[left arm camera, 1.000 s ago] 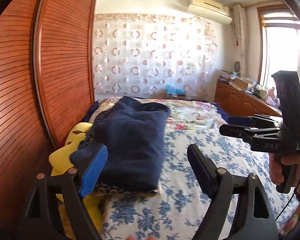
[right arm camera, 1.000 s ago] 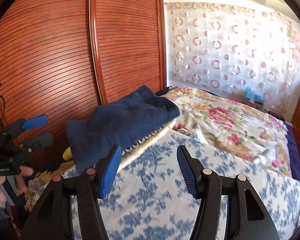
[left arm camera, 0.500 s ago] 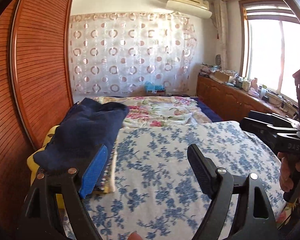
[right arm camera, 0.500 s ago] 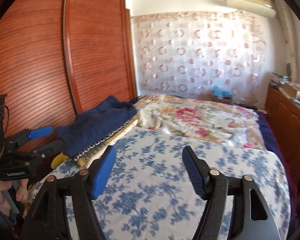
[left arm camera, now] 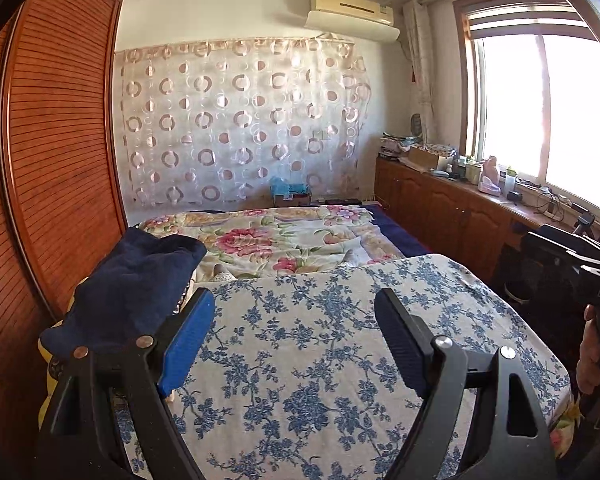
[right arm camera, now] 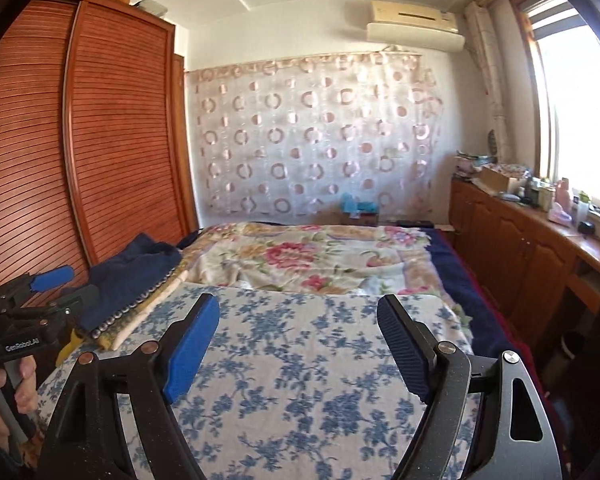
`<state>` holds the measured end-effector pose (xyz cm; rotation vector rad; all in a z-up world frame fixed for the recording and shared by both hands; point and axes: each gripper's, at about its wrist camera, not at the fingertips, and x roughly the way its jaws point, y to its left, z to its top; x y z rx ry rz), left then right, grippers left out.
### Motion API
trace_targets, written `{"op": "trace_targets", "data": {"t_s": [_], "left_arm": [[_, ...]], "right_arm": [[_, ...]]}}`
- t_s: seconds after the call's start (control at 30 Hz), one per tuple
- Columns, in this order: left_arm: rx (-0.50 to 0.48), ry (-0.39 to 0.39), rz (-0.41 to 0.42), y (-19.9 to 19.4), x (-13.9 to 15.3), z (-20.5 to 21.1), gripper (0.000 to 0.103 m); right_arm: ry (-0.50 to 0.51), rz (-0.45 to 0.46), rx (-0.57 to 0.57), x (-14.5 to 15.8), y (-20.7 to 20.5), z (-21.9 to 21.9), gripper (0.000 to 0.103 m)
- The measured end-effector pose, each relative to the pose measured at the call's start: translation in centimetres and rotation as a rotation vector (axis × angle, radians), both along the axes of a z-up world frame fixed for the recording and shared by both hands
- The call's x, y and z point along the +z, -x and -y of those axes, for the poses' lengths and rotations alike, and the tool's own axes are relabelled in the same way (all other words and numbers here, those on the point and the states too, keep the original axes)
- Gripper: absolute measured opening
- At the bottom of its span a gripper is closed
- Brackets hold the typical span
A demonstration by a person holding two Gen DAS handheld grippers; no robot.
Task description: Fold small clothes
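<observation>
Both grippers backed off the folded navy cloth [left arm camera: 132, 284]; left gripper [left arm camera: 296, 340] fingers wide, empty; right gripper [right arm camera: 300, 344] fingers just opened wider, empty.

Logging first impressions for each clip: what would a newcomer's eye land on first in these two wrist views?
Probably the blue-flowered cloth spread over the near end of the bed, framed by the open, empty left gripper and right gripper. Next, the folded navy garment piled at the bed's left edge beside the reddish slatted wardrobe. Behind, a sheer curtain with circles covers the far wall, and a bright window glares at right.
</observation>
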<state>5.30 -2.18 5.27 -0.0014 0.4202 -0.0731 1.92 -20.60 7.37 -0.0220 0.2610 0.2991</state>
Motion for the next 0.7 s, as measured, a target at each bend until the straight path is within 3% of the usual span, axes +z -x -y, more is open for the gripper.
{"op": "trace_targets", "data": {"t_s": [0.3,0.7], "left_arm": [[-0.005,0.002,-0.002,0.1,-0.1,0.6,0.083],[-0.001,0.005,-0.003,0.1,-0.1,0.4,0.083]], "right_arm": [[-0.012,-0.005,-0.019,-0.6,0.9,-1.4,0.083],[-0.012,-0.003,-0.027,-0.6,0.0,0.3,0.083]]}}
